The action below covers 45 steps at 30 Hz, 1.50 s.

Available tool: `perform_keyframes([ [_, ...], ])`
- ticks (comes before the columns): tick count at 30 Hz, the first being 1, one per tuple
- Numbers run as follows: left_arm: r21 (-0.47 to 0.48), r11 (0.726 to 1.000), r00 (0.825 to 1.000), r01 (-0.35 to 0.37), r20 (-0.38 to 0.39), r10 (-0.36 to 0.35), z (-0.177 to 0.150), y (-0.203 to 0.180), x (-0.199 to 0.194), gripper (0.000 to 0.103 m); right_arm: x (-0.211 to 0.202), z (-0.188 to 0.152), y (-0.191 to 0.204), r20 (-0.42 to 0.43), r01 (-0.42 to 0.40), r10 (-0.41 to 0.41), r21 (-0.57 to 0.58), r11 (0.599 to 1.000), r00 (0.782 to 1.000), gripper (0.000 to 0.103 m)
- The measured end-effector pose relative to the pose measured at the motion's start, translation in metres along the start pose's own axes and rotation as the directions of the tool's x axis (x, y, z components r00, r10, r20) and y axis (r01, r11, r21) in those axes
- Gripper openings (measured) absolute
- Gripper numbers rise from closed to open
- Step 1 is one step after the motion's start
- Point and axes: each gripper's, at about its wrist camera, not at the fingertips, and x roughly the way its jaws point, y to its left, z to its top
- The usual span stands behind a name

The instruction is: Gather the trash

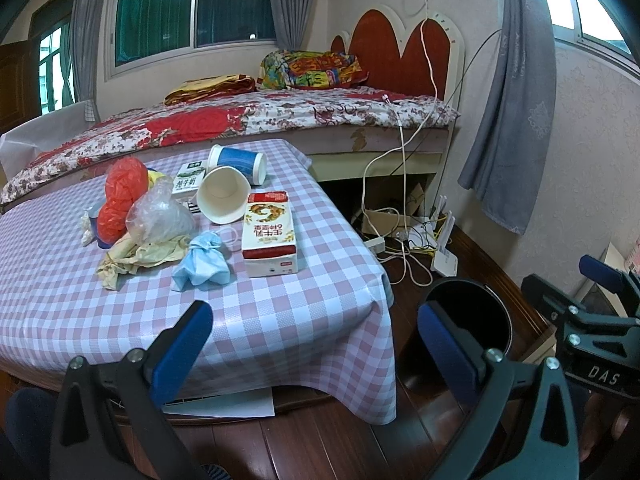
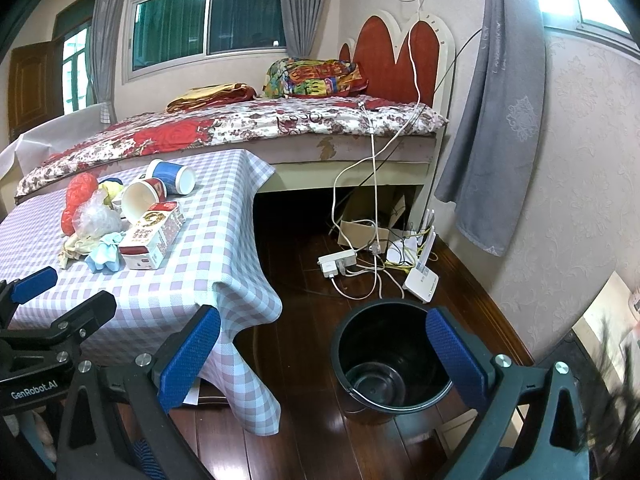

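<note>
A red-and-white milk carton (image 1: 270, 234) lies flat on the checked table (image 1: 280, 320), long axis pointing away, ahead of the left gripper (image 1: 316, 344). Both grippers spread apart, empty; right gripper (image 2: 324, 350) above a black bucket (image 2: 394, 354).

Both grippers are black frames with triangular cut-outs, silver screw heads and blue textured pads on the fingers. The left gripper (image 1: 316, 344) shows "GenRobot.AI" in white on its side in the right wrist view. The right gripper (image 2: 324, 352) shows "DAS" in the left wrist view.
</note>
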Motion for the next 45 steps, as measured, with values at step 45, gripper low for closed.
perform_keyframes([
  [45, -0.159, 0.977, 0.99, -0.141, -0.017, 0.14, -0.002, 0.11, 0.011, 0.103, 0.047, 0.02, 0.087, -0.055, -0.184, 0.178, -0.138, 0.973, 0.982, 0.103],
])
